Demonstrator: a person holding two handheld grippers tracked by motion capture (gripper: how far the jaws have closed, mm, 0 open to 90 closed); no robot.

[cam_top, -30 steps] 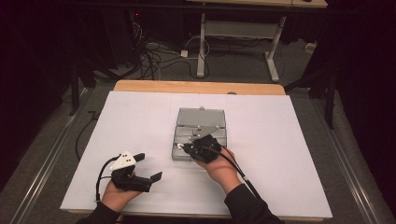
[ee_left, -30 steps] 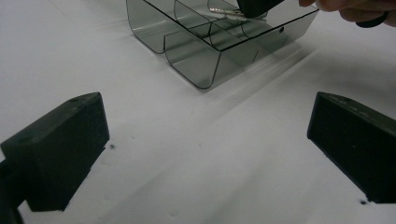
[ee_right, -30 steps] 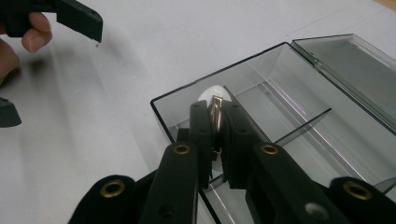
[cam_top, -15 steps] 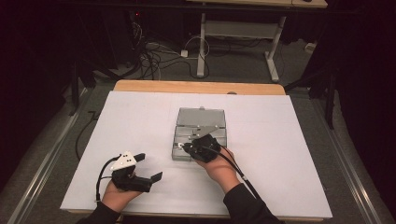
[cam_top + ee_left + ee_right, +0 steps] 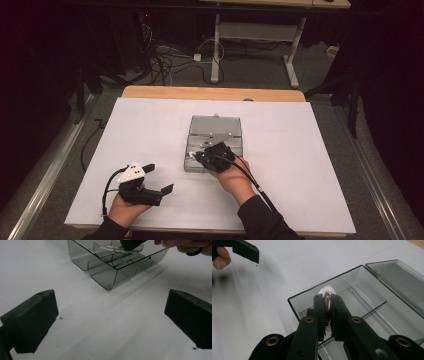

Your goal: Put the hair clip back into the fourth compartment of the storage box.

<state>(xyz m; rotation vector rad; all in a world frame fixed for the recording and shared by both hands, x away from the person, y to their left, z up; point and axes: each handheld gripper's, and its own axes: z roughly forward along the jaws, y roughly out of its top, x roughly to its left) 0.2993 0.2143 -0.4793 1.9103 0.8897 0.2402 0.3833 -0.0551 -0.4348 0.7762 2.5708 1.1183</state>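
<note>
Left gripper (image 5: 158, 178) sat at 7 o'clock on the white desk (image 5: 310, 165), the person's hand under it. Its fingers (image 5: 32, 320) were spread wide with nothing between them, only bare desk. They pointed toward 2 o'clock, at the box. No change against the frames a second and half a second earlier: same spot, same spread.

The clear grey compartment box (image 5: 215, 132) lay at the desk's centre with its lid (image 5: 397, 282) folded back flat toward 12 o'clock. Dividers showed inside. The left gripper view caught the box wall (image 5: 102, 275) from the side, well apart from that gripper.

Right gripper (image 5: 196, 156) hung over the box's 7 o'clock corner. Its fingers (image 5: 319, 307) were almost fully closed, pinching a small metal piece (image 5: 327, 296) upright between the tips. A white rounded end (image 5: 325, 290) showed just past the tips, above the corner compartment. From the side, the piece (image 5: 112, 247) sat above the box rim, so it was over the compartment rather than down in it. Whether it touched the floor of the box couldn't be told. This hand also matched the earlier frames, with the grip unchanged.

Judgement: a pause, with nothing shifting on either side. The piece was either just lifted from the corner compartment or about to be dropped into it, and the frames didn't settle which. The left gripper was idle and clear of the box, so it wasn't bracing it.
</note>
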